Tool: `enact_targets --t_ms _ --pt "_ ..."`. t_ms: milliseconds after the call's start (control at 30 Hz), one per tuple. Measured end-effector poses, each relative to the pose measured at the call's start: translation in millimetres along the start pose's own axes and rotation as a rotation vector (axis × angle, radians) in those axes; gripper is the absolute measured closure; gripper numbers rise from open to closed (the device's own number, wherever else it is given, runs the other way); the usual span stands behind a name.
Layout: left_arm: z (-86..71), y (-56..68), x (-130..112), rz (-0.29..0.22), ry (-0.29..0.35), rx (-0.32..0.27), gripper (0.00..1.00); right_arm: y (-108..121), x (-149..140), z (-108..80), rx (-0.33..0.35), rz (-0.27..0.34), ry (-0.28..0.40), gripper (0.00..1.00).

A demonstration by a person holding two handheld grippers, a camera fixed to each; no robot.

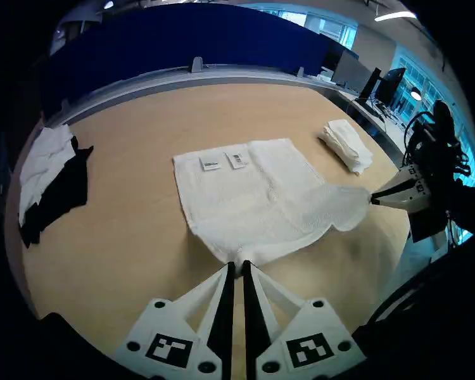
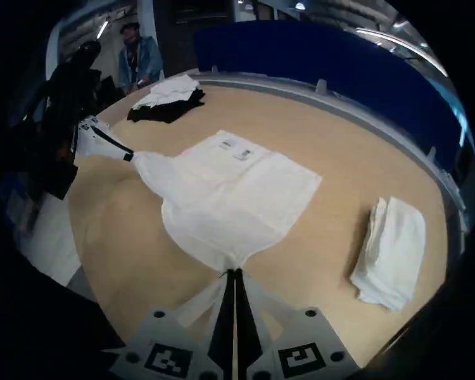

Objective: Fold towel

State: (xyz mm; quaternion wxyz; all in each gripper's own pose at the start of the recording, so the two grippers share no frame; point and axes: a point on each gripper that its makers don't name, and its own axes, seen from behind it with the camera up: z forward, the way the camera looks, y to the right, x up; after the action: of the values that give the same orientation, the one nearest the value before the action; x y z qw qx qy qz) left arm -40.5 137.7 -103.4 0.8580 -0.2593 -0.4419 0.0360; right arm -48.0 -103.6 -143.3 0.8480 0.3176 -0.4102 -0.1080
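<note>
Though apart, both grippers on towel corners

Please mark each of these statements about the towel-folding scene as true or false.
1. The left claw is shut on a corner of the white towel. True.
2. The right claw hangs open above the towel. False: it is shut on another corner of the towel.
3. A stack of folded white towels lies on the table, apart from the spread towel. True.
4. The pile of cloth near the table's edge is all white. False: it is white cloth together with black cloth.
</note>
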Motion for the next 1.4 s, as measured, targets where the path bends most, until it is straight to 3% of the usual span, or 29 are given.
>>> enact_targets --t_ms 467,967,1167,1400 --pt "-6.6 4.1 -5 -0.031 0.007 -0.005 0.91 19 34 -9.2 -0.031 -0.021 0.045 0.97" --pt "-5.8 -3.6 8 -0.047 0.012 -0.011 0.91 28 46 -4.7 -0.043 -0.029 0.050 0.97" --pt "3.0 -8.6 24 -0.059 0.015 -0.015 0.91 46 58 6.5 -0.057 -0.025 0.045 0.97" --pt "23.4 -23.6 49 -0.068 0.021 -0.014 0.91 69 72 23.5 -0.068 0.001 0.036 0.97"
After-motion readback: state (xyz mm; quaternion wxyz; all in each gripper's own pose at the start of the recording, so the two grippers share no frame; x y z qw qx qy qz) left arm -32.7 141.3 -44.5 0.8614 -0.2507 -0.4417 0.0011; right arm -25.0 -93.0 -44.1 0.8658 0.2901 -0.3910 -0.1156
